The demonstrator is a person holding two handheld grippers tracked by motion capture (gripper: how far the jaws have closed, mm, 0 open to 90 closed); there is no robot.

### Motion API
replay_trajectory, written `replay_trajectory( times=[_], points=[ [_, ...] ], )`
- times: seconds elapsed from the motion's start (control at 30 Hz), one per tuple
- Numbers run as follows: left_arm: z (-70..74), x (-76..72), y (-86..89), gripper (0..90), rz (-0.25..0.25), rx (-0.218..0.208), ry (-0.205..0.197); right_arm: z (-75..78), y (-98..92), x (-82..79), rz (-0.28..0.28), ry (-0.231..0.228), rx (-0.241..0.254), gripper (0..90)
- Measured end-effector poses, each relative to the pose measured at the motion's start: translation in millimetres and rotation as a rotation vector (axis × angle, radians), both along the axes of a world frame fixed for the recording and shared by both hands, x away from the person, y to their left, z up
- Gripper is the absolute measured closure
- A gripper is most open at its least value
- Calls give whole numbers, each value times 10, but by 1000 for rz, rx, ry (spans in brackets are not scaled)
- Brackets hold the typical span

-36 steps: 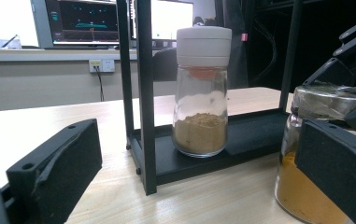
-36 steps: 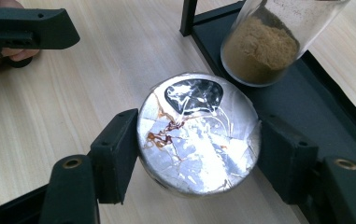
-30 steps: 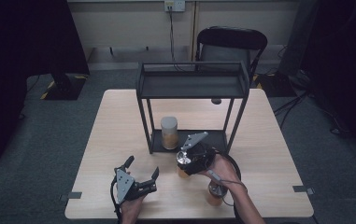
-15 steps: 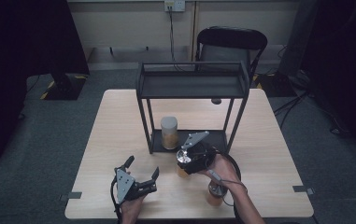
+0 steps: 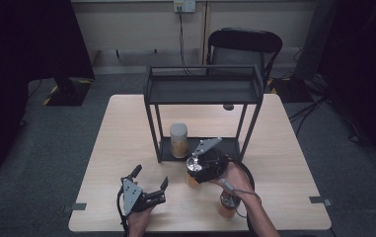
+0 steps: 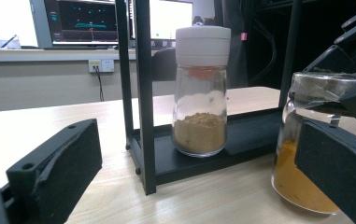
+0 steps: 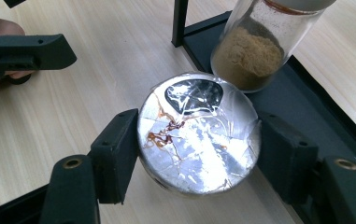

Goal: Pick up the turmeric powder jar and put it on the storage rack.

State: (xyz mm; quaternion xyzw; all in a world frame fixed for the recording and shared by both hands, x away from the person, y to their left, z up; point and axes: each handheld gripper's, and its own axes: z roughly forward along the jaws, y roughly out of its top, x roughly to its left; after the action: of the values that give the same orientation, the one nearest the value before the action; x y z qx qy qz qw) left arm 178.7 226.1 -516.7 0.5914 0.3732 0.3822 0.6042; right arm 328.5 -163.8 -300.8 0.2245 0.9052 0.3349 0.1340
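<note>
Right gripper (image 7: 196, 154) is clamped on a foil-capped jar (image 7: 198, 142) of orange powder, just before the black rack (image 5: 203, 91). Left gripper (image 5: 150, 183) stands open, empty. One white-lidded jar (image 5: 178, 140) already occupies the rack's lower shelf; the held jar remains unshelved.

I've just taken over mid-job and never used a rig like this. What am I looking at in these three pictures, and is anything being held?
A person at a wooden table holds a two-jaw tool in each hand. The high view looks down from above; the other two ride on the tools. The right hand-held gripper is shut on a foil-sealed jar of orange powder, which stands in front of a black metal rack. A white-capped jar of tan powder stands on the rack's bottom shelf. The left hand-held gripper is open and empty. A third jar stands by the right wrist.
</note>
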Motion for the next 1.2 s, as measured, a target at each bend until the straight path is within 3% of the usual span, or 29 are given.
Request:
replay_trajectory(
  times=[1.2],
  points=[
    [-4,-1,-2,1,-1,3,-4,226,-73,19,-97,-54,63,344]
  ],
)
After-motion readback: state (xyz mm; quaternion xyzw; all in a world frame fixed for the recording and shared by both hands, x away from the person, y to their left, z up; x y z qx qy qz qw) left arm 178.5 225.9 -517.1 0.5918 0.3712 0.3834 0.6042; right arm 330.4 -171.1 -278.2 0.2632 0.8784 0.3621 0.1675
